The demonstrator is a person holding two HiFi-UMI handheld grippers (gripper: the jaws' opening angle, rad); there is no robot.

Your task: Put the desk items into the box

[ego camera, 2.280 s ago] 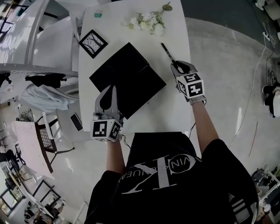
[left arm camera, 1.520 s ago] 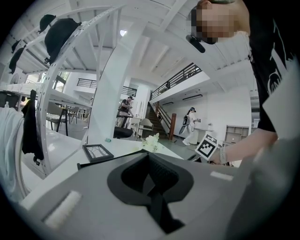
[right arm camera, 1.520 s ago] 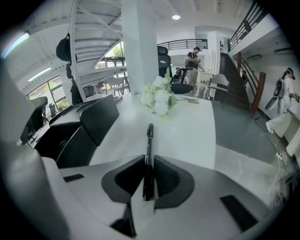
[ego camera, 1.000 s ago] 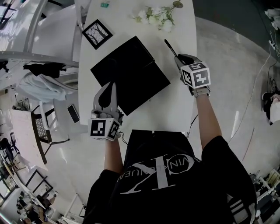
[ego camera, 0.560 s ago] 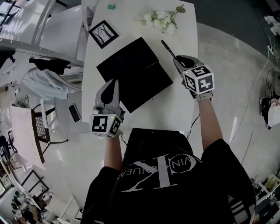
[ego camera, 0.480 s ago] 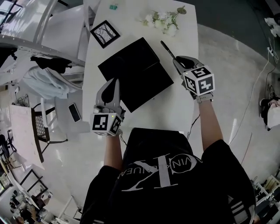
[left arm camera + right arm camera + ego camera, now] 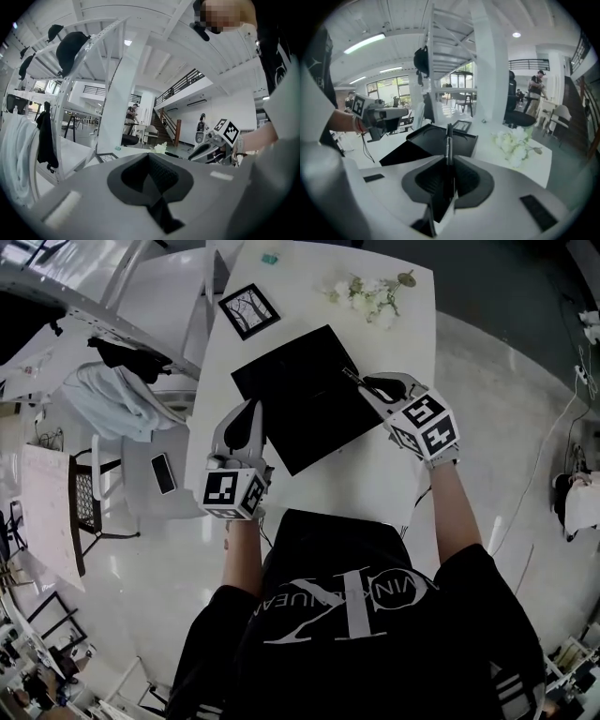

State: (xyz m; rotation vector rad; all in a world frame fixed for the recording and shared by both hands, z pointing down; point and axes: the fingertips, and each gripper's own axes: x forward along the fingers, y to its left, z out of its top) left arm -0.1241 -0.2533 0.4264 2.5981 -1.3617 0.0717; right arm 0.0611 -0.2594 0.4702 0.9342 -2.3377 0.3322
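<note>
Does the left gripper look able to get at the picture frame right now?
Probably yes. The left gripper is empty, jaws together, and the picture frame lies on open desk past the black box corner, nothing standing between. It must open first.

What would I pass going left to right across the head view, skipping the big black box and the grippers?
phone → picture frame → white flowers. The black box stretches sideways across the last two, so it has no clear place in the order.
</note>
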